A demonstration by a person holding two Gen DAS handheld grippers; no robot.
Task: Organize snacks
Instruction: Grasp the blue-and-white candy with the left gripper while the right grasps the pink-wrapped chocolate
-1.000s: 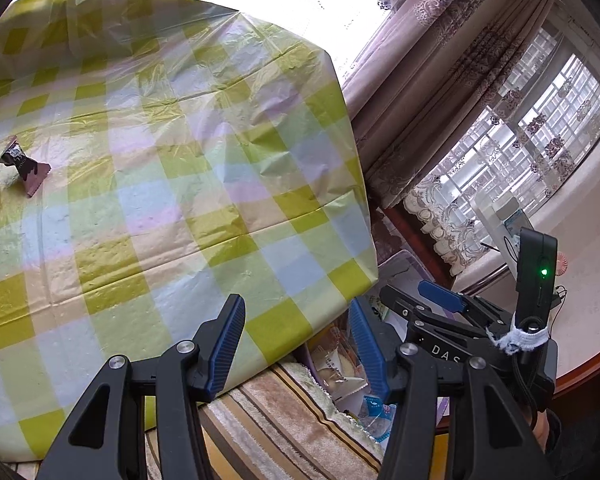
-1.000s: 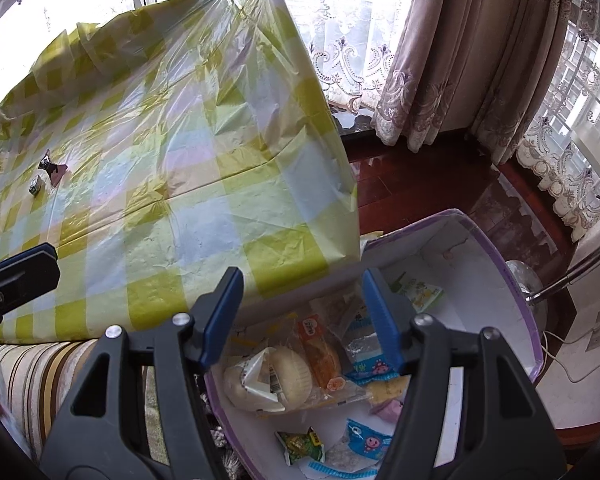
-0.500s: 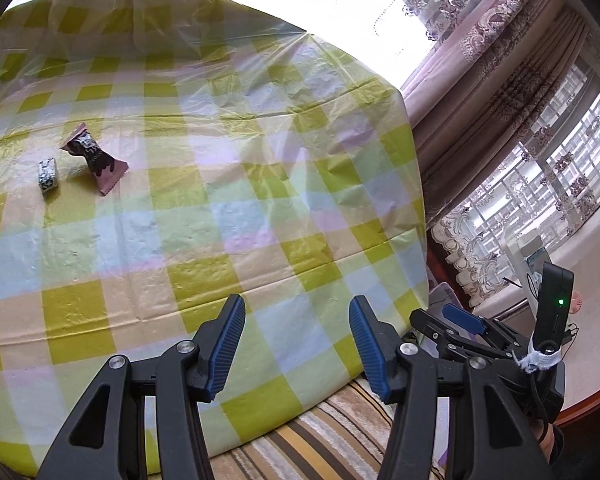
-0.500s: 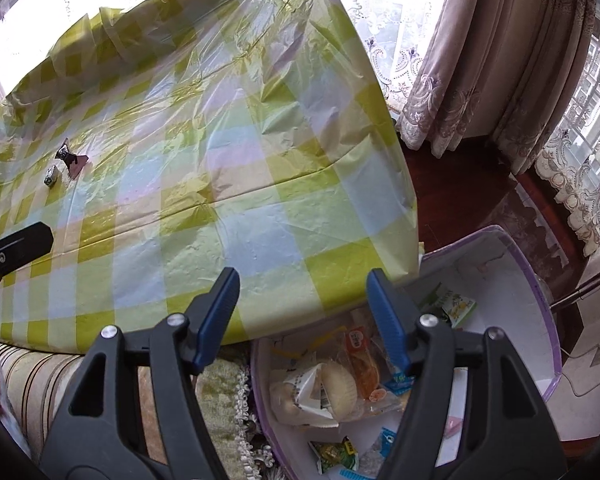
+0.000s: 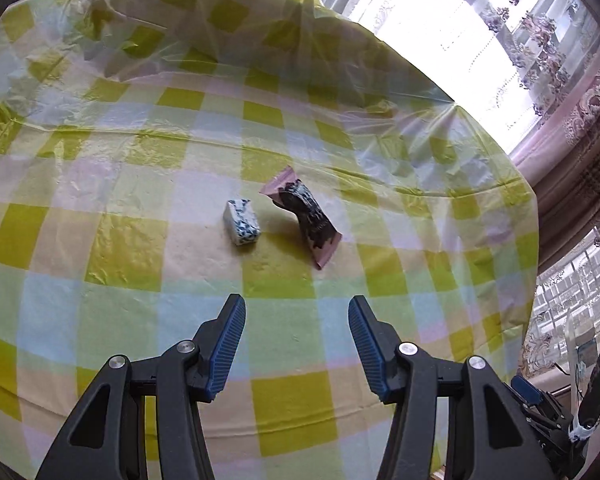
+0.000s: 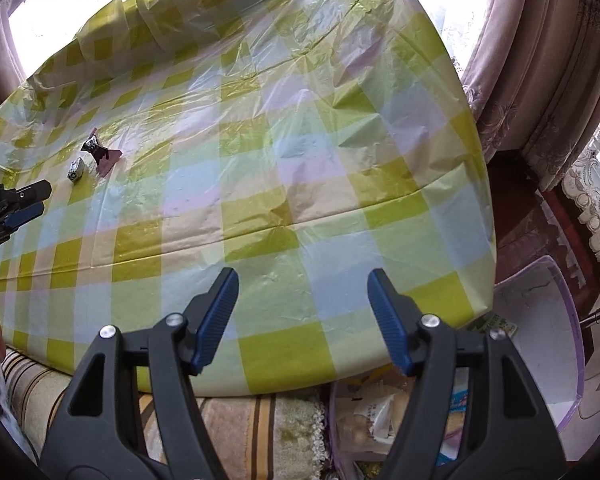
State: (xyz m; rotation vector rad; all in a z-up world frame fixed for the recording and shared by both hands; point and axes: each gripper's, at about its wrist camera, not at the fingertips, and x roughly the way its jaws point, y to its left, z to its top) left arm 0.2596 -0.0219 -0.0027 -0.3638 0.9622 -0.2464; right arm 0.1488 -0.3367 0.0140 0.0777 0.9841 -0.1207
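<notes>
Left tool (image 5: 296, 340) hangs spread and empty over the checked worktop (image 5: 140, 240), near a small blue-white packet (image 5: 242, 222) and a dark pink-edged wrapper (image 5: 308, 216) lying side by side. Right tool (image 6: 303, 312), empty, is widening above the worktop's near edge, beside a purple-rimmed snack bin (image 6: 568, 312)

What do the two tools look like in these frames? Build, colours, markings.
Both the left tool and right tool match: black plastic arms with triangular cutouts, silver pivot screws, ribbed blue pads. In the left view, the right tool's body shows a green light and white wrap.
</notes>
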